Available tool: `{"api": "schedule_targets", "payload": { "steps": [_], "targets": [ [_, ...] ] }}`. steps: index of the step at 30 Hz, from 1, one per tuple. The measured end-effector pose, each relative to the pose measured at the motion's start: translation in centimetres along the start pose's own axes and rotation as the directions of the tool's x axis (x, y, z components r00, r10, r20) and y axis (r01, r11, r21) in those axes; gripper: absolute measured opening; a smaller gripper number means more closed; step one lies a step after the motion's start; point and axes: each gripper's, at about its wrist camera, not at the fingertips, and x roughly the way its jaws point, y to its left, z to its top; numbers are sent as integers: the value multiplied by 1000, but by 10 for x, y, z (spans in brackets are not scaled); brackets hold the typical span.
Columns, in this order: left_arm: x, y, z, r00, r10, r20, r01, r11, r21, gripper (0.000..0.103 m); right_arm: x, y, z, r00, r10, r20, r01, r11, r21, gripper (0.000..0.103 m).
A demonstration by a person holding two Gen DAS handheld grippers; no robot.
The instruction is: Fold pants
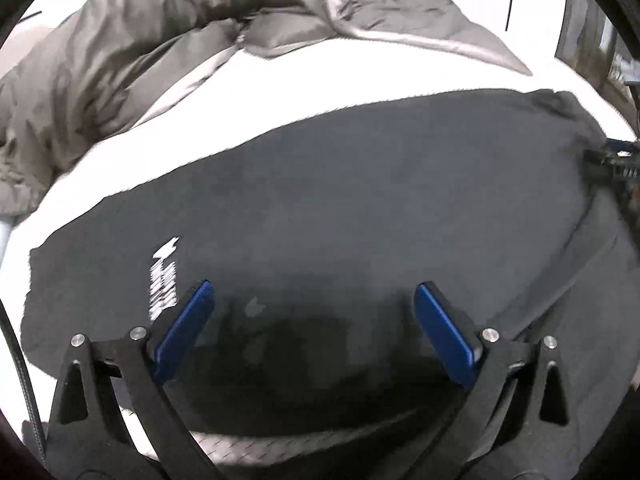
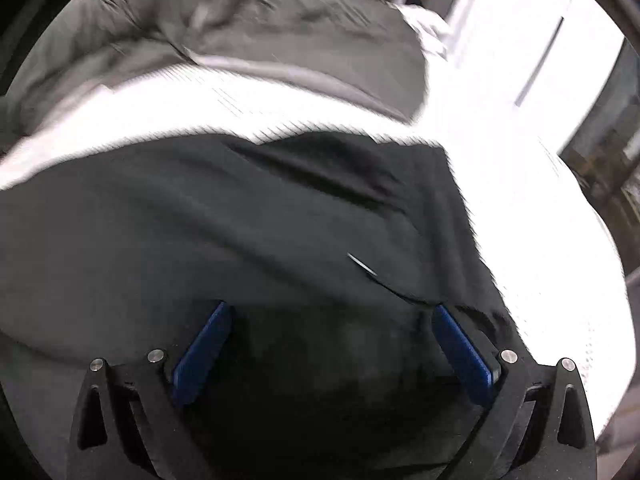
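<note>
Black pants (image 1: 340,208): spread flat on the white bed (image 1: 280,80), near a grey blanket (image 1: 120,48) beyond them.
Left claw (image 1: 314,320): released, nothing between its pads, over the pants.
Right claw (image 2: 332,344): released, above the pants' wrinkled end.
Risk: pinching one layer only, dragging wrinkles into the fold.
Risk: blur suggests haste; a claw could snag the bed sheet under the pants.

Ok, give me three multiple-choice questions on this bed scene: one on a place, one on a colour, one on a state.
1. Where does the grey duvet lie?
A. Beyond the black pants
B. Under the pants
C. On the floor

2. What colour is the print on the pants?
A. Red
B. White
C. Yellow

3. How does the left hand-held gripper stand?
A. Shut on the pants
B. Shut, empty
C. Open

A: it is bunched past the pants on the white sheet.
B: white marks on black.
C: blue pads wide apart.
</note>
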Motion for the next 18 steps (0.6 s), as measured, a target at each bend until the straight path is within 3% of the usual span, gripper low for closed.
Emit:
{"api": "schedule_targets", "payload": {
  "steps": [2,3,6,8,12,14,18],
  "targets": [
    [13,-14,25,1000,-22,-8,22,1000,2,99,-12,26,7,997,68,30,-66,997,-44,102],
    [17,-24,33,1000,-19,-23,18,1000,-16,94,-15,41,8,995,97,28,-94,991,-91,102],
    [7,-53,38,997,-77,-8,77,997,-11,87,-25,69,4,992,128,23,-120,967,-224,102],
    [-14,-72,23,996,-80,39,80,997,17,87,-43,80,-5,984,177,33,-160,942,-296,102],
    [-54,-107,-30,991,-111,74,105,991,82,88,-74,76,-28,984,165,61,-134,927,-349,102],
    [-64,-121,-54,988,-139,72,131,986,103,88,-87,71,-42,983,159,95,-117,930,-349,102],
    [-44,-131,-86,987,-163,-6,163,984,74,88,-106,96,-111,972,218,90,-169,910,-379,102]
  ]
}}
